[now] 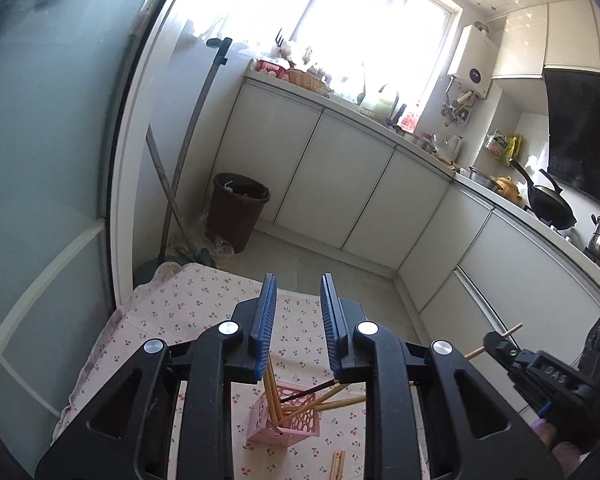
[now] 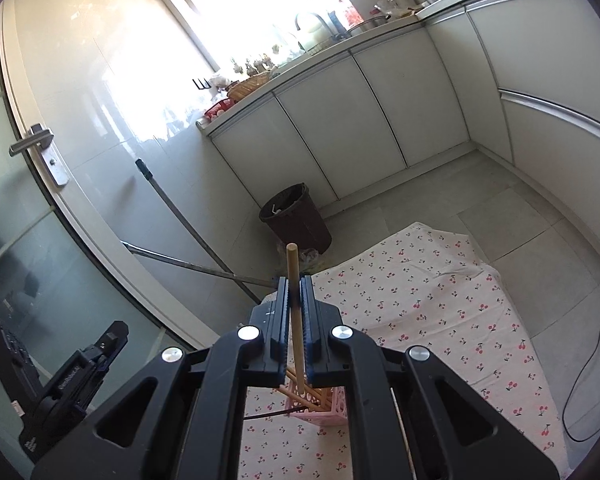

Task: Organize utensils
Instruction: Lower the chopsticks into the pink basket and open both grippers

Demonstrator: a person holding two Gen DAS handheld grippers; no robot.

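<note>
Chopstick (image 2: 294, 304) clamped in right gripper (image 2: 296, 296), lower end hidden behind pink holder (image 2: 332, 410); left gripper (image 1: 298, 312) parted, empty

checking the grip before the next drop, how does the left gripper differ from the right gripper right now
The left gripper has its fingers apart with nothing between them; the right gripper is shut on a wooden chopstick.
The left gripper hangs over the pink holder, which already has chopsticks in it; the right gripper carries its chopstick upright, not yet in the holder.
Both have black frames and blue pads.
</note>
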